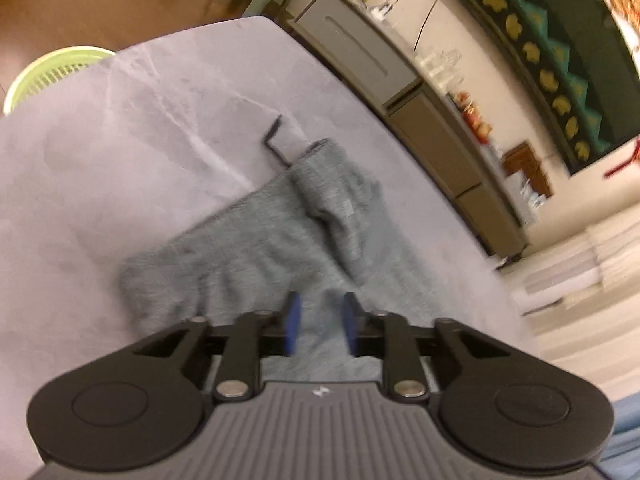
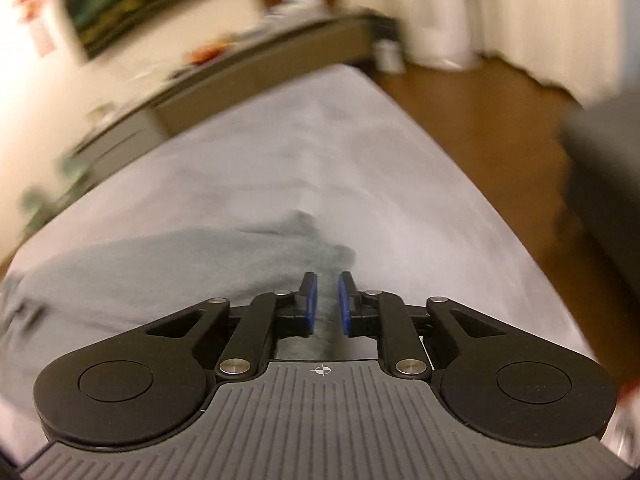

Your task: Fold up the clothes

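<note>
Grey sweatpants [image 1: 256, 240] lie on my marble-grey table [image 1: 120, 140], their long axis running from 7 o'clock up to 1 o'clock in my left wrist view, waistband end and dark drawstring [image 1: 274, 140] pointing toward 1 o'clock. My left gripper [image 1: 319, 322] hangs over the near cloth with its blue pads spread and nothing between them. Only that view shows the drawstring and a green laundry basket [image 1: 48, 72] at 10 o'clock; my blurred right wrist view shows the garment [image 2: 180, 256] spreading toward 9 o'clock, with my right gripper [image 2: 327, 302] parted narrowly over its edge, pinching nothing.
</note>
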`<move>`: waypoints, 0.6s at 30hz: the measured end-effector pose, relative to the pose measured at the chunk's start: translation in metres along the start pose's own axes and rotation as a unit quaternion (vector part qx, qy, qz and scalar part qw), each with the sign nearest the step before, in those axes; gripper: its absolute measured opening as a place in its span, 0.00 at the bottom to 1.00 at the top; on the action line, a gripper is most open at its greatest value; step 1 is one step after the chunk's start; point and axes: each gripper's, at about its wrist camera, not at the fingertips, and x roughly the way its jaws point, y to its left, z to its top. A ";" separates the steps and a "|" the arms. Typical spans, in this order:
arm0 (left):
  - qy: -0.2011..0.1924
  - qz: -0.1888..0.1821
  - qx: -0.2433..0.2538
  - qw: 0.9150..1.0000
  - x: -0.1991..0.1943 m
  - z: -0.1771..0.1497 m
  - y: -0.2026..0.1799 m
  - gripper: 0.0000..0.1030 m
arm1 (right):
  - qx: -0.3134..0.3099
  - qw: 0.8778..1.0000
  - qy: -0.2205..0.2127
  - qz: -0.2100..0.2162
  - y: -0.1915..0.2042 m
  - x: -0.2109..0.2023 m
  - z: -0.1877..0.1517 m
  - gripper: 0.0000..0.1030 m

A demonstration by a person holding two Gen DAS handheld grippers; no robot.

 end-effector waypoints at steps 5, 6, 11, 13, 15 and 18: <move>-0.020 0.006 -0.020 1.000 0.033 0.014 -0.018 0.58 | 0.068 0.997 -0.027 0.020 0.010 -0.019 -0.007 0.49; -0.019 0.005 -0.026 0.999 0.042 0.016 -0.020 0.60 | 0.074 0.996 -0.030 0.028 0.017 -0.021 -0.006 0.55; -0.008 0.019 -0.041 0.999 0.087 0.026 -0.023 0.63 | 0.105 0.991 -0.035 0.070 0.042 -0.033 -0.005 0.70; -0.005 0.023 -0.039 0.999 0.101 0.032 -0.025 0.55 | 0.119 0.990 -0.031 0.071 0.042 -0.029 -0.006 0.75; -0.004 0.020 -0.031 0.999 0.111 0.038 -0.029 0.22 | 0.133 0.988 -0.026 0.069 0.041 -0.024 -0.006 0.75; -0.025 -0.005 0.007 1.000 0.099 0.041 -0.047 0.02 | 0.153 0.986 -0.019 0.065 0.039 -0.015 -0.007 0.76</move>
